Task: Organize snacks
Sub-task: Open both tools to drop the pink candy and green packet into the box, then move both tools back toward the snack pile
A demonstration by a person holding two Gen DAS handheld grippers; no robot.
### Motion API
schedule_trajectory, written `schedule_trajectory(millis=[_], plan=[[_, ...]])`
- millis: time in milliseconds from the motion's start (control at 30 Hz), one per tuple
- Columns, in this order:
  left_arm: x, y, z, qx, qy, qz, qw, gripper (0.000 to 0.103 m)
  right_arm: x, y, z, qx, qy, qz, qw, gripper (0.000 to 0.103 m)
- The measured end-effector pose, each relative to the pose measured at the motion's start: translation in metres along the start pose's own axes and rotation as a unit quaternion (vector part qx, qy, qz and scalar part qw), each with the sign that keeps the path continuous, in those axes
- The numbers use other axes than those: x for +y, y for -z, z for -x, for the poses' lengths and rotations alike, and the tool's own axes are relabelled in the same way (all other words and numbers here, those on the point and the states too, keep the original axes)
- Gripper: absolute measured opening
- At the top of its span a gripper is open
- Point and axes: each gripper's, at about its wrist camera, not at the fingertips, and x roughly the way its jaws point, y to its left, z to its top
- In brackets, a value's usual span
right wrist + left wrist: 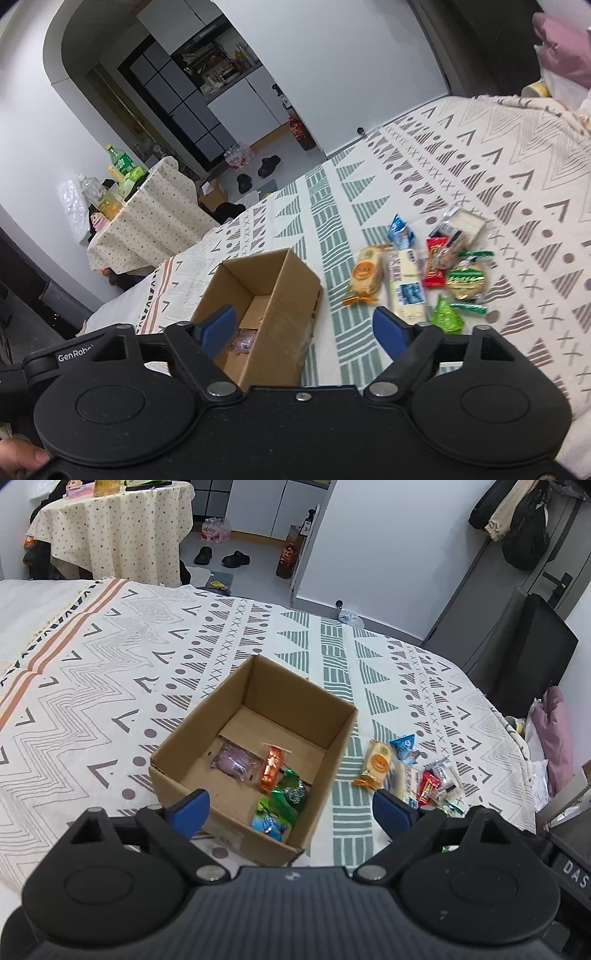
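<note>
An open cardboard box (184,746) (288,280) stands on the patterned bedspread (110,672). Inside lie a purple pack (236,762), an orange pack (271,770), green packs (291,794) and a blue pack (267,823). To its right is a pile of loose snacks: an orange-labelled cake (376,766) (365,277), a blue pouch (404,746) (399,227), a long white pack (404,284), a red pack (436,266), a green round pack (466,280). My left gripper (291,810) hangs open above the box's near side, empty. My right gripper (304,328) is open, empty, over the box's right wall.
The bed's far edge drops to a grey floor with shoes (221,556). A cloth-covered table (118,528) (147,221) with bottles stands beyond. A dark cabinet (524,653) and pink bag (554,734) sit at the right edge of the bed.
</note>
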Motion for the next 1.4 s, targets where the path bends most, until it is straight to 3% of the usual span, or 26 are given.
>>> schedule_trajectory(millis=[267,933,1400], plan=[[-0.022,0.013,0.012,-0.008,0.001,-0.007,0.9999,0.103,-0.014,-0.004,0.026,-0.026,0.022,0.013,0.999,0.103],[-0.080,0.038,0.016,-0.017,0.020,-0.050,0.9984,0.103,-0.078,-0.005,0.056,-0.029,0.039,-0.005,0.999,0.103],[-0.110,0.048,-0.012,0.003,0.012,-0.075,0.9971,0.103,-0.139,0.004,0.040,-0.037,0.036,-0.036,0.998,0.103]])
